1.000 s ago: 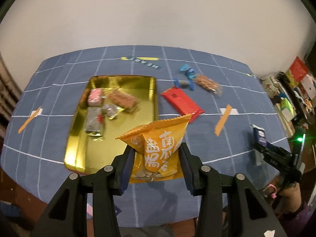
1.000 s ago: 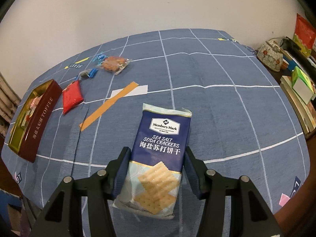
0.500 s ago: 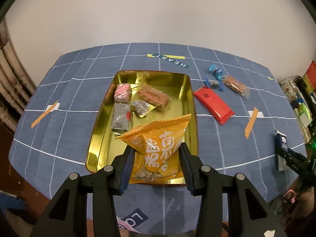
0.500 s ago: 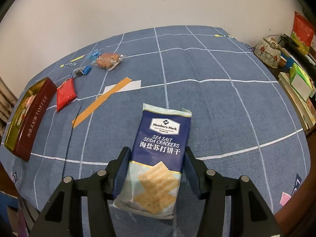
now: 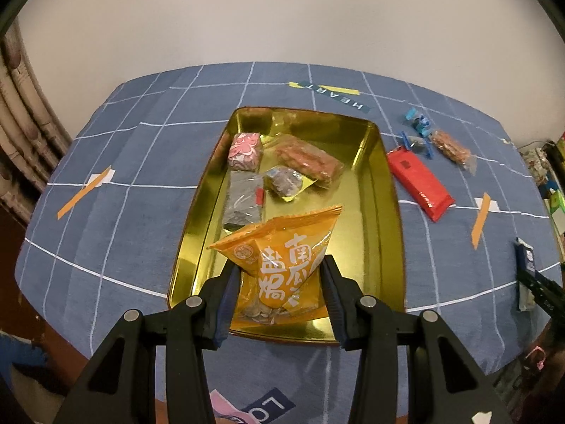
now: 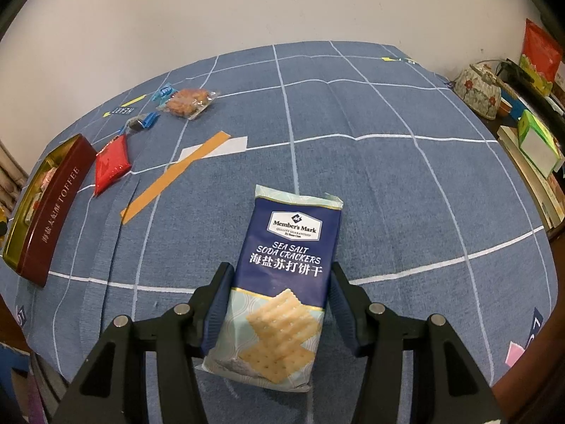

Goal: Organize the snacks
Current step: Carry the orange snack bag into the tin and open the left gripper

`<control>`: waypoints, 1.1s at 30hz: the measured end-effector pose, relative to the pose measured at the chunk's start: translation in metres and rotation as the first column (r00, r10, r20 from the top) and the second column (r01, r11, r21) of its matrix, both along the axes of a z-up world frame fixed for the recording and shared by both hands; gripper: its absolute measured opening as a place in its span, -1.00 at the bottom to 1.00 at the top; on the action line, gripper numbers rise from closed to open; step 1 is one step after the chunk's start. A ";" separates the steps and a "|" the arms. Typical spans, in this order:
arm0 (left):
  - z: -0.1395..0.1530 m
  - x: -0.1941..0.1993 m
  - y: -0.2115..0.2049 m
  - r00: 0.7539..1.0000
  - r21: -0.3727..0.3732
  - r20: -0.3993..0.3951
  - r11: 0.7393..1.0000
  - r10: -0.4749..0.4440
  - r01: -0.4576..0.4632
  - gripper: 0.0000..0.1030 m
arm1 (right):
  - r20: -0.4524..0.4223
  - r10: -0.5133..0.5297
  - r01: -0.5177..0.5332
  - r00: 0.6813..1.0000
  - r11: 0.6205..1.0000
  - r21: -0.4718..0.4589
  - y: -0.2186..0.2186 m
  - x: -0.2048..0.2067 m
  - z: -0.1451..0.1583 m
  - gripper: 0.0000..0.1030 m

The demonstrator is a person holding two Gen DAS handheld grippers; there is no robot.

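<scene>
While I tilt my left gripper [image 5: 279, 275] steeply down over the gold tin's [image 5: 374, 190] near end, it clamps the orange snack bag [image 5: 282, 261]. Well right of that tin [image 6: 53, 205], my right gripper [image 6: 280, 296], angled down, pinches the cracker pack [image 6: 282, 282] above the blue tablecloth [image 6: 370, 176].

My left tongs hang over the near half of the gold rectangular tin tray [image 5: 374, 190], whose floor lies bare there, while a pink wrapped block [image 5: 245, 151], a grey foil pack [image 5: 243, 202] and a clear-wrapped orange bar [image 5: 309, 160] crowd its far half. To my right, the blue checked tablecloth [image 6: 370, 190] lies open ahead, with only a flat orange tape strip [image 6: 174, 177] and a red flat packet [image 6: 111, 163] well off toward the tray.
</scene>
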State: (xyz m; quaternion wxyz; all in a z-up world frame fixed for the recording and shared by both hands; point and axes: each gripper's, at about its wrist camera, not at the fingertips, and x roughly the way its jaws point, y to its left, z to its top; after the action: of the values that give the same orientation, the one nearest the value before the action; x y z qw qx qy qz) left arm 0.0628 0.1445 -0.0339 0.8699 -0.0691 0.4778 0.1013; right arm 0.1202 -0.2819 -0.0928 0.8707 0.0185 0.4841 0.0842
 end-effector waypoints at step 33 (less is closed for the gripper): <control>-0.031 0.009 0.021 0.996 0.017 -0.073 0.998 0.055 -0.053 -0.13 | 0.005 0.007 -0.007 1.000 1.000 -0.010 0.002 0.001 0.000 0.06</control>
State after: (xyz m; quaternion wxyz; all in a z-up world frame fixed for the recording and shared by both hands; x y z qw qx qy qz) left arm 0.0714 0.1653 -0.0649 0.8492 -0.0715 0.5066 0.1310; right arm 0.1209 -0.2803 -0.0930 0.8717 0.0121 0.4824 0.0849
